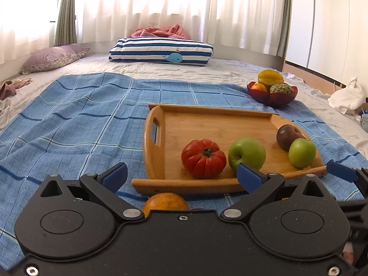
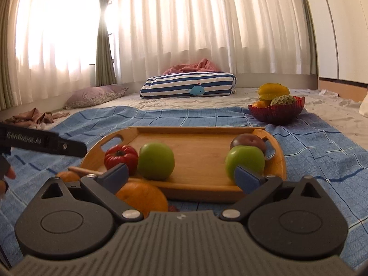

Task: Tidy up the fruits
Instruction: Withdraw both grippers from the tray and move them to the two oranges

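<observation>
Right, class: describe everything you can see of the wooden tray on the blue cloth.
The wooden tray looks like pale bamboo: rectangular with rounded corners, a low raised rim and a cut-out handle slot at each end. It lies flat on the blue checked cloth. On it sit a ribbed red tomato, two green apples and a dark plum touching the right-hand apple. Much of its floor is bare. An orange lies on the cloth just before its near rim.

"GenRobot.AI" printed in pale letters on black side of left gripper (image 2: 41, 143), seen at left edge of right wrist view. No other text legible.
</observation>
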`<state>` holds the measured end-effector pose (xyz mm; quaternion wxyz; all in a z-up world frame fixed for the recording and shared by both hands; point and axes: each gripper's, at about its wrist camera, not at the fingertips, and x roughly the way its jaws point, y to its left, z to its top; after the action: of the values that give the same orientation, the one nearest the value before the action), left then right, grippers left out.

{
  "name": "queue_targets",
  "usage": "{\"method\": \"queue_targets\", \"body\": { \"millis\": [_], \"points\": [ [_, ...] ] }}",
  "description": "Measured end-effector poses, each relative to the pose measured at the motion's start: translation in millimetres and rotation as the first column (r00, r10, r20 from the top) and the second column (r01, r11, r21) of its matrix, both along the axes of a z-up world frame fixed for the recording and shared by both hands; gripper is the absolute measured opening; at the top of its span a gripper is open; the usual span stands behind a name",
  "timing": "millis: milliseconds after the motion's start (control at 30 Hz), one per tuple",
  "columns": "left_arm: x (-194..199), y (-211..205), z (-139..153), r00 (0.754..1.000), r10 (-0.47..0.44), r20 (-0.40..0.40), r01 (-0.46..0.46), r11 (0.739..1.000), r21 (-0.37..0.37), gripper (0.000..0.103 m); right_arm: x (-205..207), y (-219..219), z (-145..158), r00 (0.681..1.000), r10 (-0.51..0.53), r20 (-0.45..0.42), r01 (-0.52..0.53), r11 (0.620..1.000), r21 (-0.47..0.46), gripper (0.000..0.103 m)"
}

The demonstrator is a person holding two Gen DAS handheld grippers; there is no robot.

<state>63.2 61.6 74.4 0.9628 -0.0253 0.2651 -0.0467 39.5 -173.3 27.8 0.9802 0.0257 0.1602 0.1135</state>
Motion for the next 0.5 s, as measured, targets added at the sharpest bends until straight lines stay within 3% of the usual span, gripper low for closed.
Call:
{"method": "queue_targets", "body": {
  "millis": [300,500],
  "points": [
    [-7.0,2.8,-15.6,1.0,-0.003,0.002,0.003,1.0,0.015,0.102,-13.0,26.4,-17.5,0.998,0.05,0.032,-0.045,0.99,-0.132,0.103],
    [-9.4,4.8,-25.1,1.0,0.003,-0.005,-0.003,1.0,0.015,0.102,-18.5,32.6,-22.3,0.996,0.068,0.053,-0.059,0.985,-0.16,0.103]
  ]
}}
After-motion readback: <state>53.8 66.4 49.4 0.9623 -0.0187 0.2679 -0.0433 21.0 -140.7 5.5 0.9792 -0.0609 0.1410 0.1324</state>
